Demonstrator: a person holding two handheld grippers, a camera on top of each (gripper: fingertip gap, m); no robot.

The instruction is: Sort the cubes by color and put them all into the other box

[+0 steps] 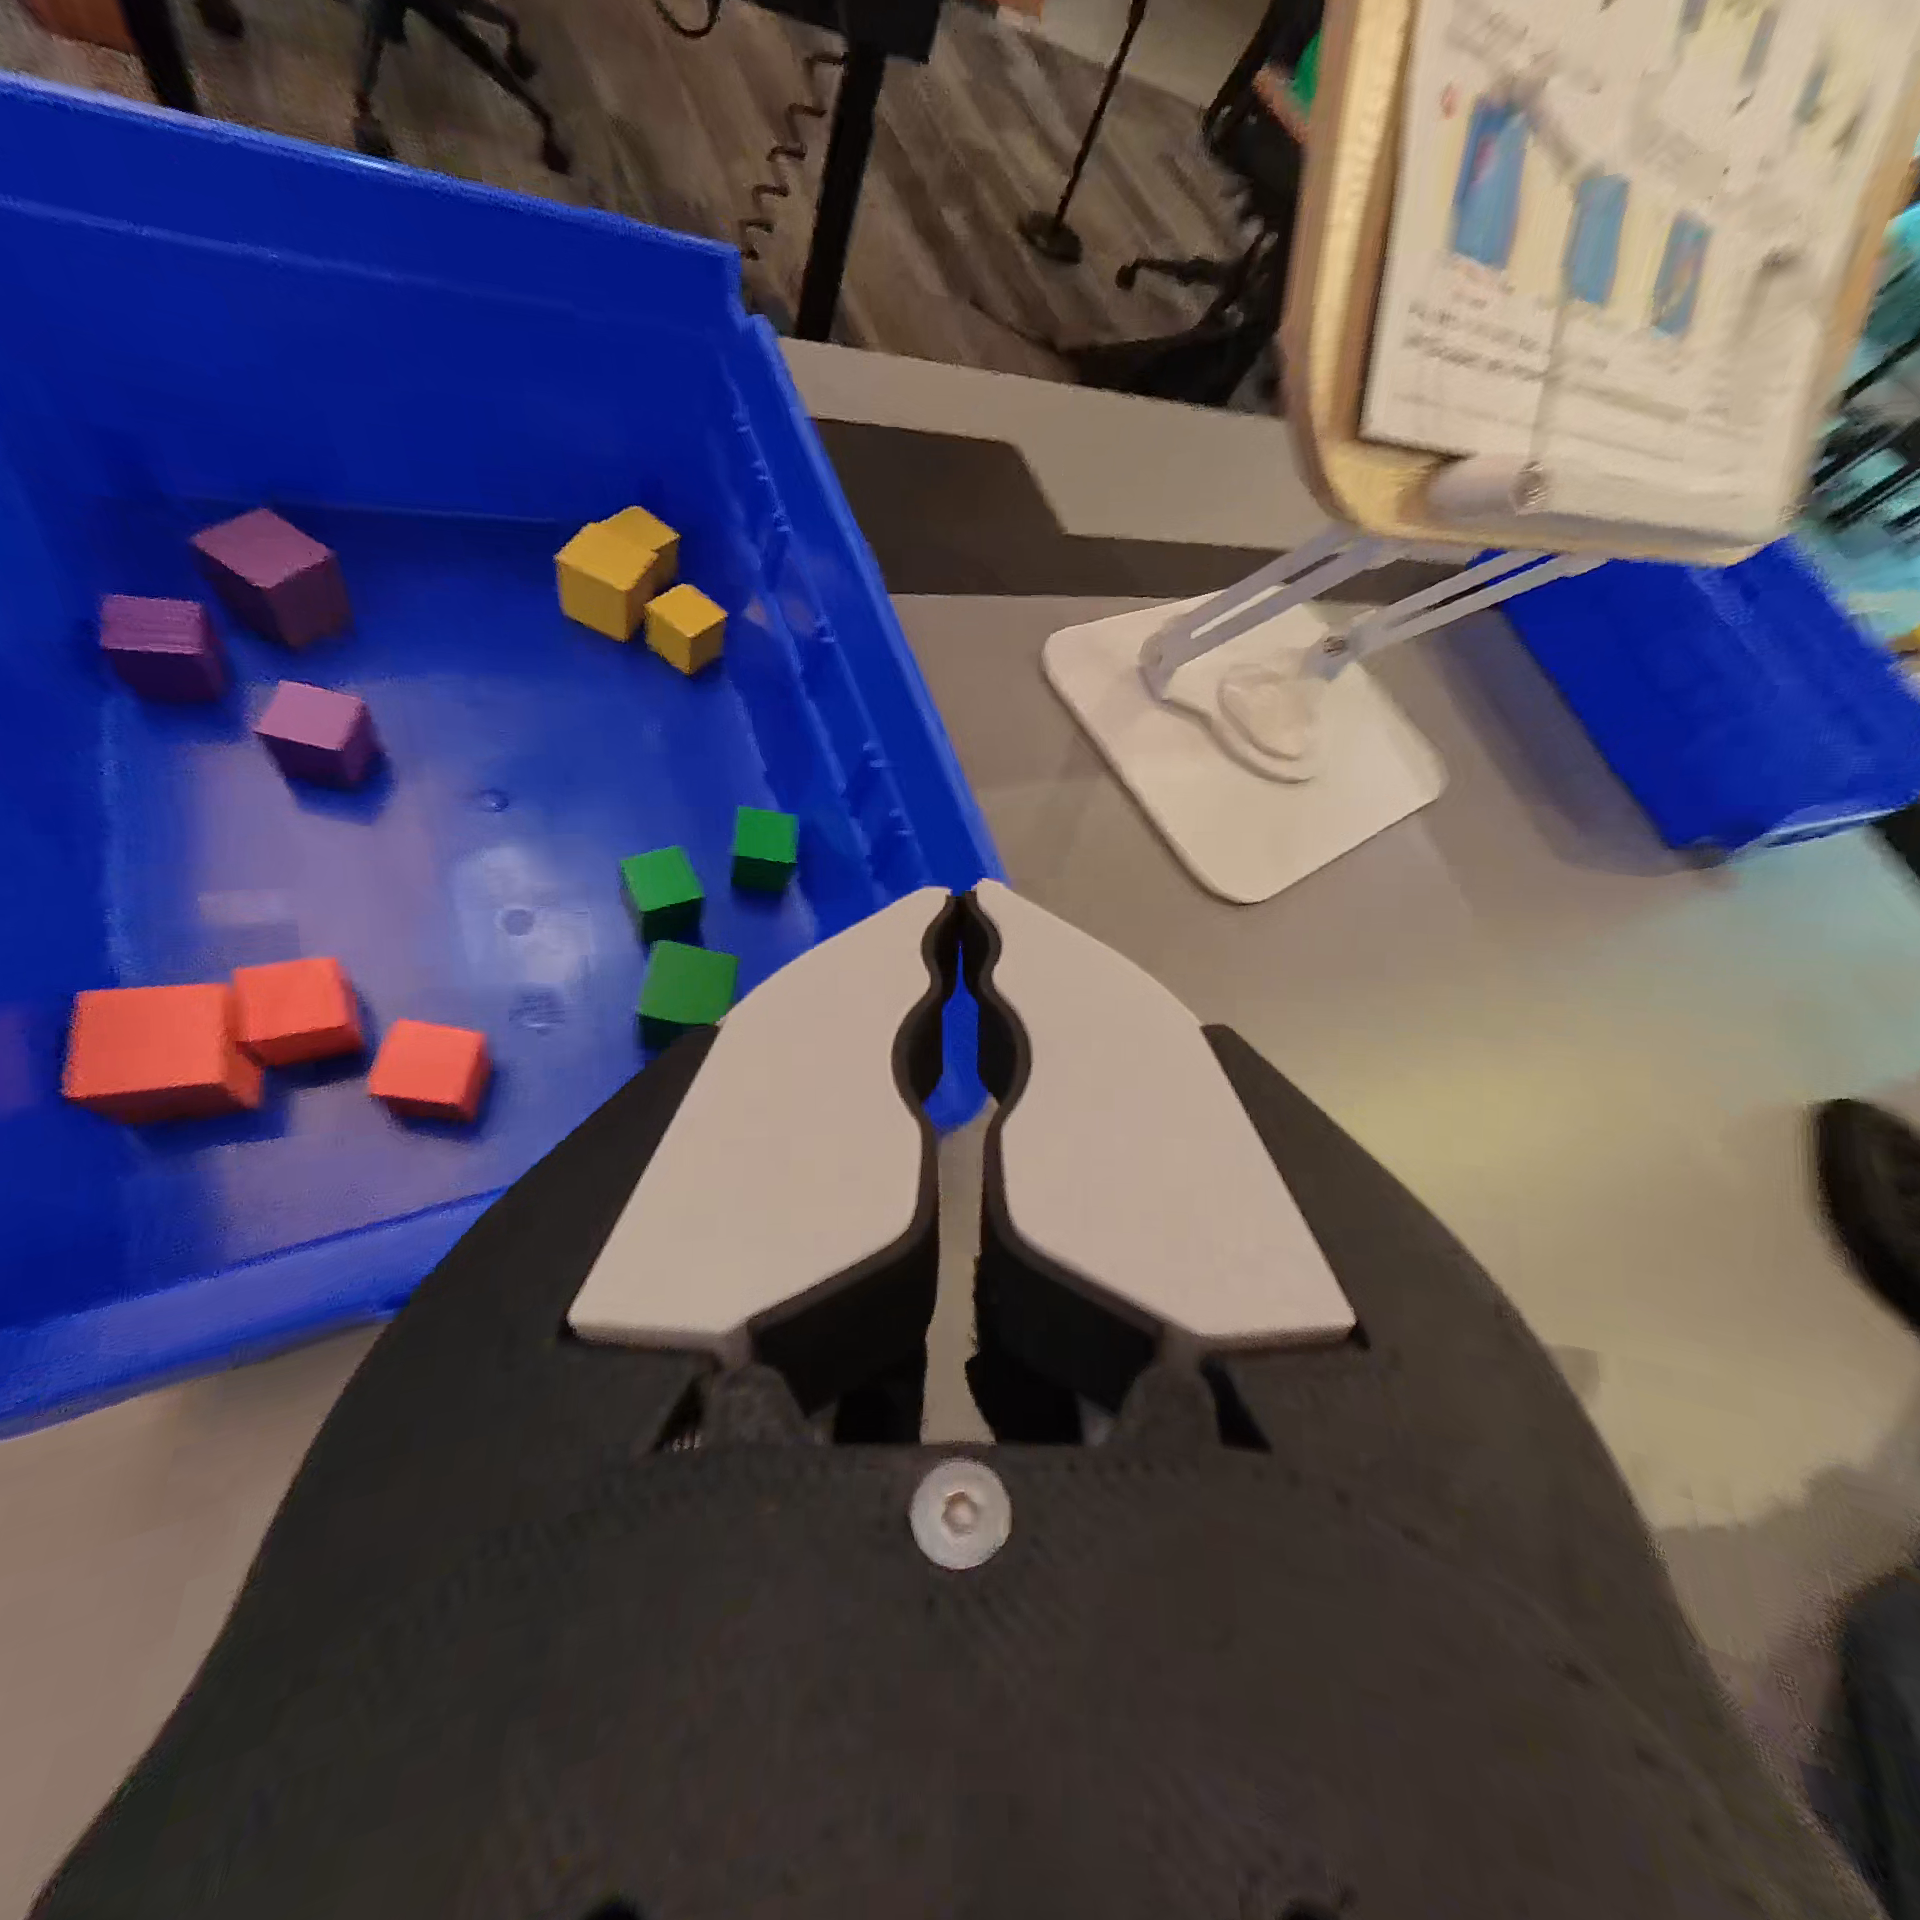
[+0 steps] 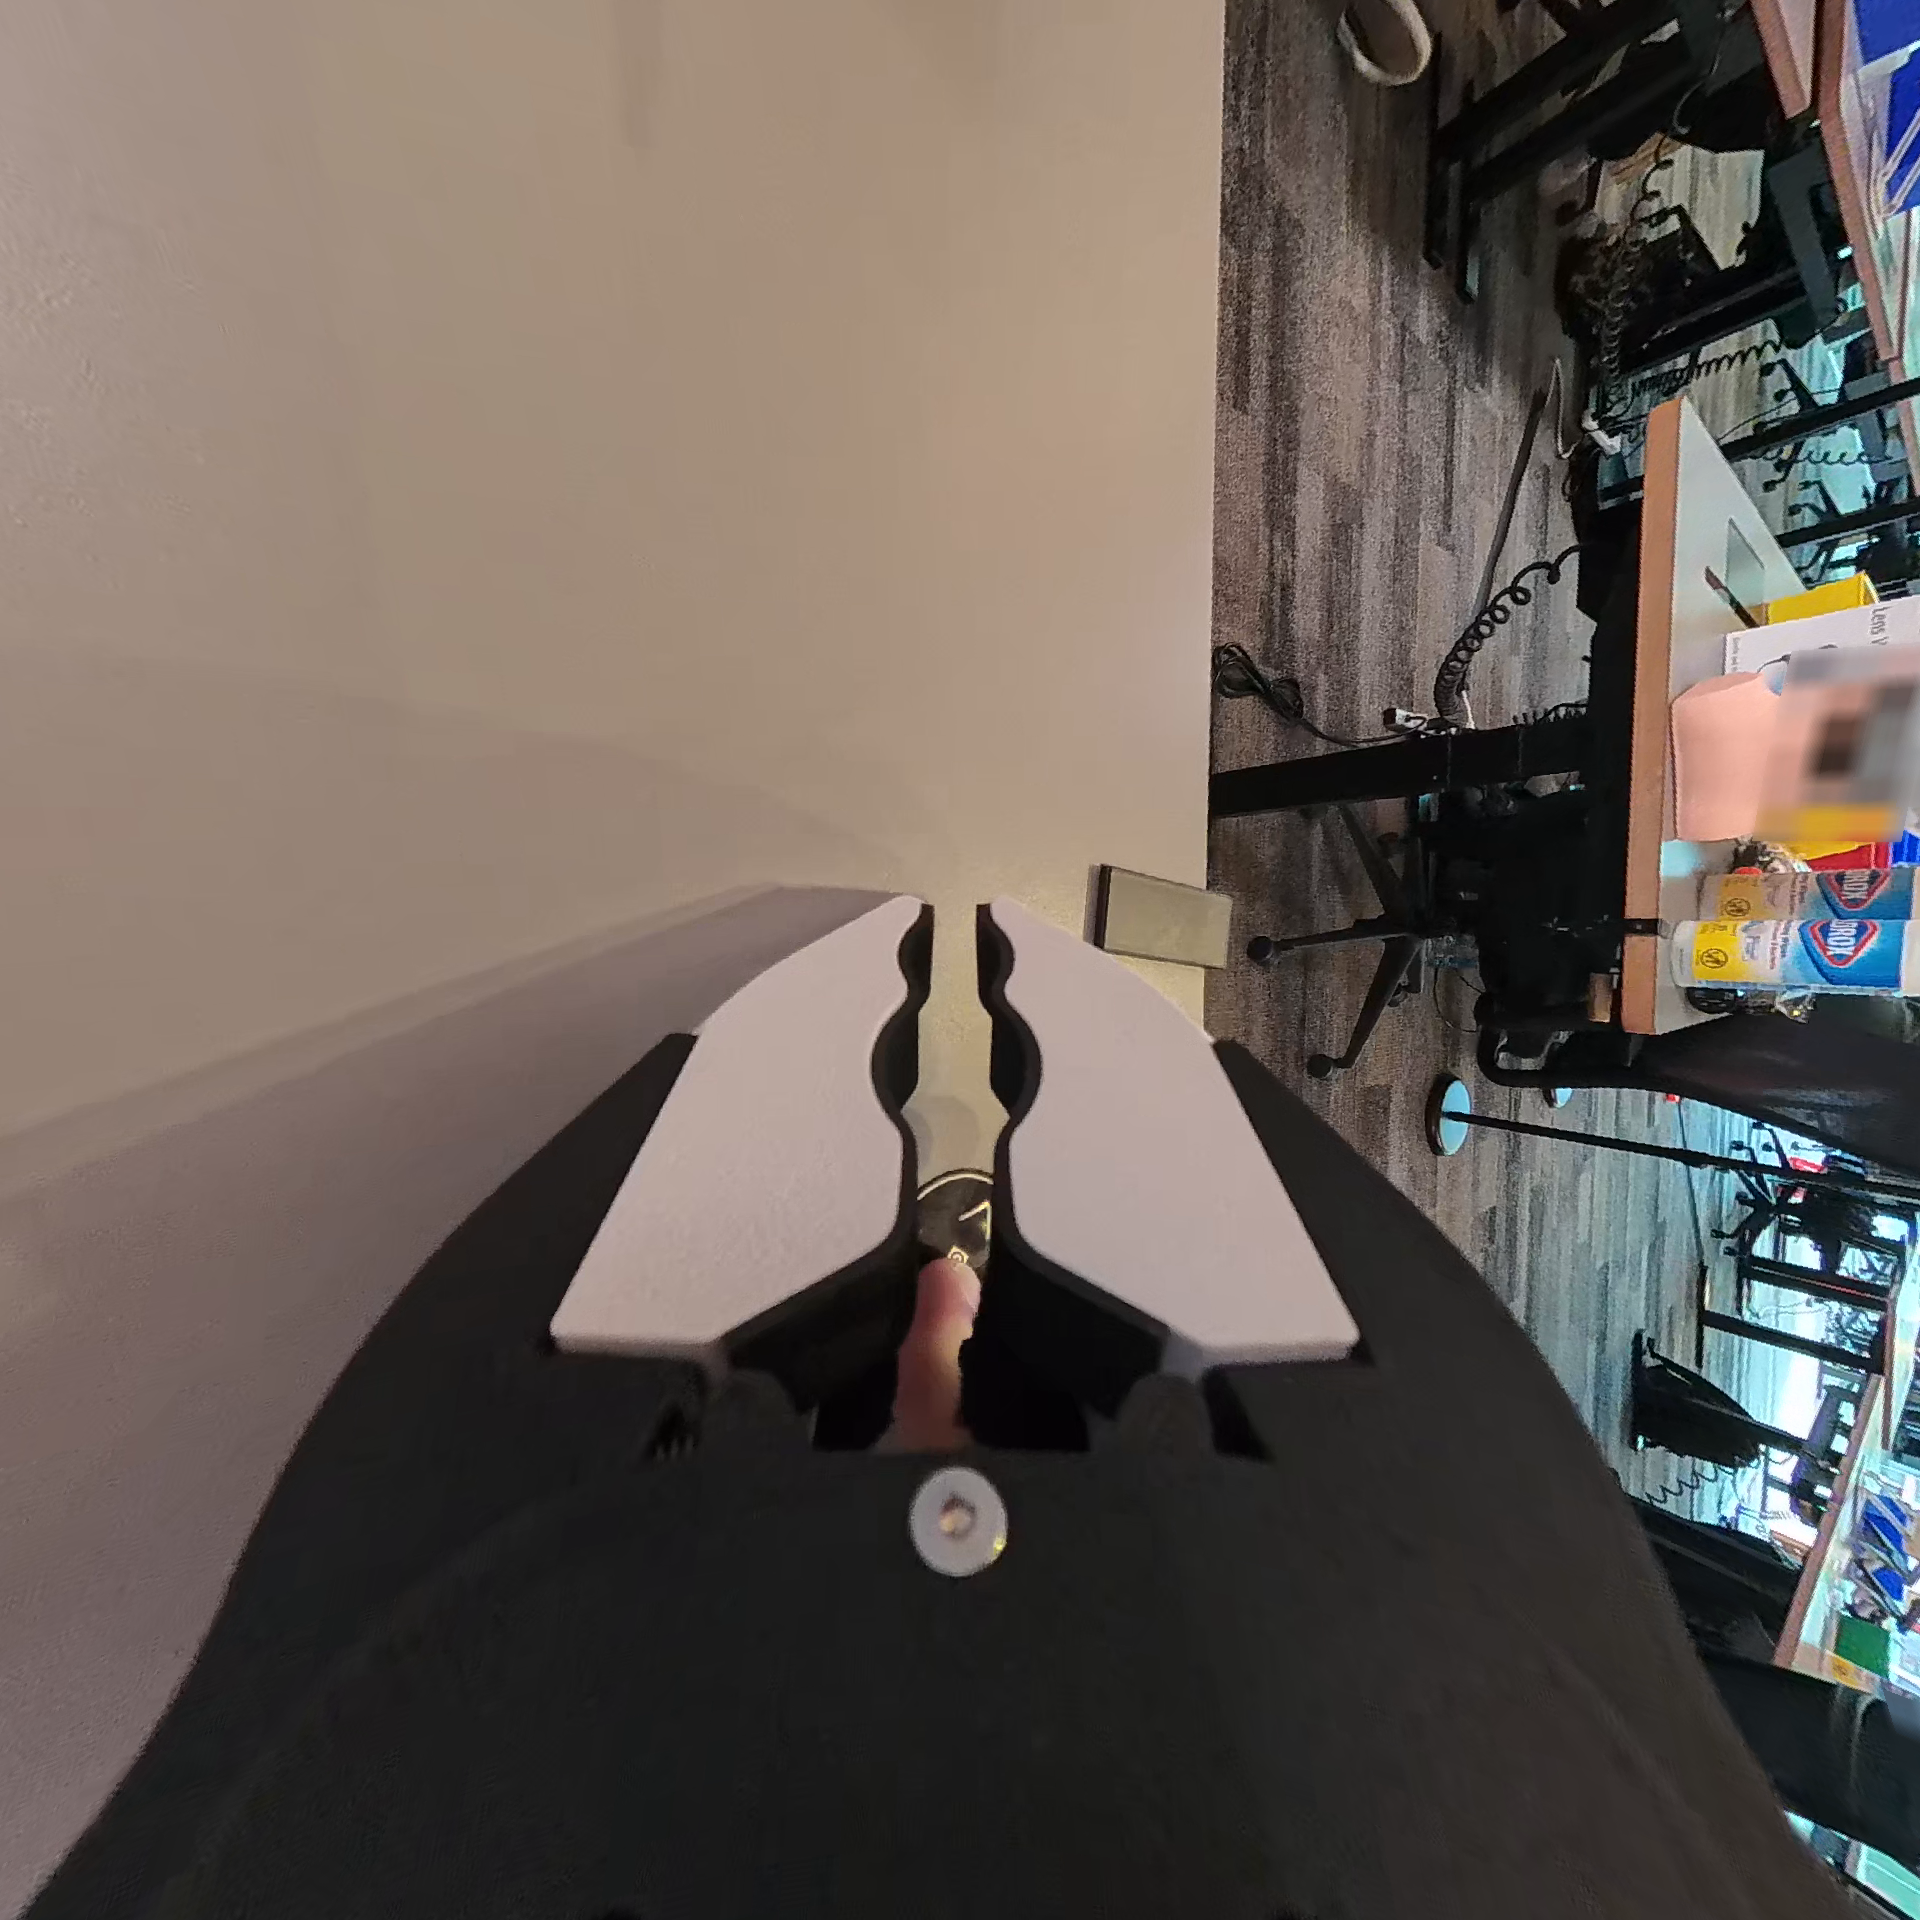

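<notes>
My left gripper point(image 1: 961, 902) hangs over the near right corner of the big blue box point(image 1: 416, 395), its fingers point(image 1: 831, 1091) pressed together at the tips with nothing between them. Everything I can judge about progress lies inside that box. Against its far wall on the left sit three purple cubes point(image 1: 272, 574); farther right along that wall the yellow cubes point(image 1: 623, 587) huddle touching one another. Near the box's right wall, just beyond my fingertips, are three green cubes point(image 1: 665, 883), close but apart. By the box's near wall on the left lie the orange cubes point(image 1: 296, 1008), two of them touching. Each colour keeps to its own patch of the floor, so I judge the sorting here largely done.

A second blue box point(image 1: 1704, 717) stands well to the right of the big one, past a white stand point(image 1: 1247, 727) on the grey bench point(image 1: 1403, 987); I see only its outer wall, so whether cubes remain in it I cannot tell.

My right gripper point(image 2: 956, 912) is turned sideways, away from the boxes, facing a pale wall point(image 2: 623, 416); its fingers point(image 2: 790, 1122) stand slightly parted around empty air. No cube shows in either grasp, so if any are left, a fresh pick-up comes next.
</notes>
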